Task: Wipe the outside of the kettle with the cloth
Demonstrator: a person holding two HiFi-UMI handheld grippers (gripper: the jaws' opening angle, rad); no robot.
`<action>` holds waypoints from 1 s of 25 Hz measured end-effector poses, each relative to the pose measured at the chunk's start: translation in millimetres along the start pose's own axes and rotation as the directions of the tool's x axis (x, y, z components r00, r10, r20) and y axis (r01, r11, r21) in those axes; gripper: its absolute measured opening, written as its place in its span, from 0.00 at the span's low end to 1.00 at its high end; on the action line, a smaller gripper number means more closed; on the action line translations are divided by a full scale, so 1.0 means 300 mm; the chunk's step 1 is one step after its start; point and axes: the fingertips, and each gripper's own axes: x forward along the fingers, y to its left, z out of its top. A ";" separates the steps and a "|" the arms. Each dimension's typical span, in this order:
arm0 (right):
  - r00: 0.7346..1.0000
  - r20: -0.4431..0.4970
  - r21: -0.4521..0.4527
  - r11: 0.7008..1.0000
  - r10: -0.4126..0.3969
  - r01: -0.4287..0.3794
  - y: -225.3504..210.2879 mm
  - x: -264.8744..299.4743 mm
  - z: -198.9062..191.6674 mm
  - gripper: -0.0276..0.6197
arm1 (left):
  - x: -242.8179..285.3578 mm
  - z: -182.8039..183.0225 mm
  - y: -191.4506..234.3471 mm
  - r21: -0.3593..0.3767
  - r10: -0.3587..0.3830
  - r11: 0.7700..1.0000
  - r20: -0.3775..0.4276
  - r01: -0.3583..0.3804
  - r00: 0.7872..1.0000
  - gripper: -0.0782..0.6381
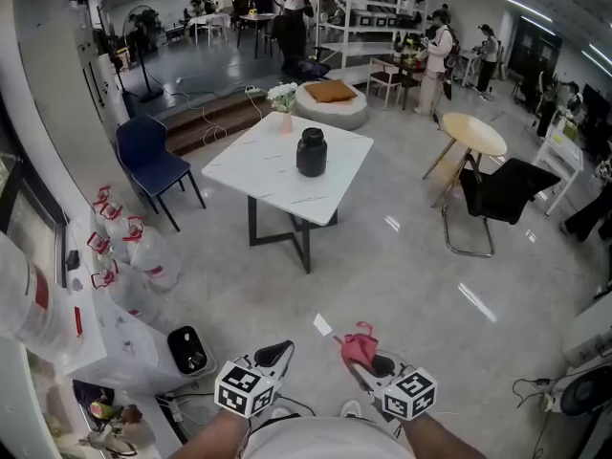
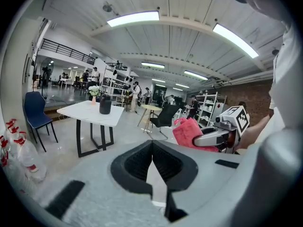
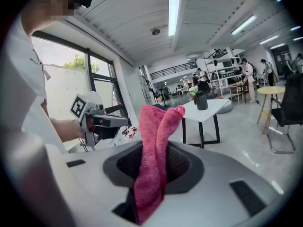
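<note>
Two bare forearms [image 1: 215, 438] reach forward side by side from the lower edge of the head view, each gripper tilted slightly downward and aimed across the room. The left tongs [image 1: 279, 351] are pressed together with nothing between them. Just beside them but not touching, the right tongs [image 1: 367, 356] pinch a pink terry cloth [image 1: 359, 344], which stands up in a loose fold above the tips and hangs down behind them in the right gripper view [image 3: 156, 145].

Ahead lies an open stretch of glossy grey floor [image 1: 382, 275], unobstructed as far as the white square bench [image 1: 258, 180] on its dark frame. The black rounded kettle [image 1: 311, 152] stands upright near the bench's middle, somewhat toward the far right edge and well clear of every corner. A small vase of white flowers [image 1: 283, 98] sits at the far corner.

A blue chair [image 1: 151, 159] stands off the bench's left corner. To the right, well apart from the bench, are a round wooden table [image 1: 473, 134] and a black chair [image 1: 502, 191].
</note>
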 end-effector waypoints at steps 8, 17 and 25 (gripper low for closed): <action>0.999 -0.014 0.026 0.999 -0.031 0.031 0.095 0.086 -0.025 0.22 | -0.099 -0.037 0.109 -0.003 0.004 1.000 0.009 -0.004 1.000 0.11; 0.992 -0.014 0.034 0.992 -0.122 0.123 0.181 0.150 -0.043 0.22 | -0.186 -0.138 0.195 0.012 -0.033 0.999 -0.040 0.034 0.999 0.11; 0.996 -0.052 0.059 0.995 -0.072 0.075 0.194 0.226 -0.053 0.22 | -0.142 -0.133 0.222 -0.019 -0.064 0.998 -0.038 0.063 0.997 0.11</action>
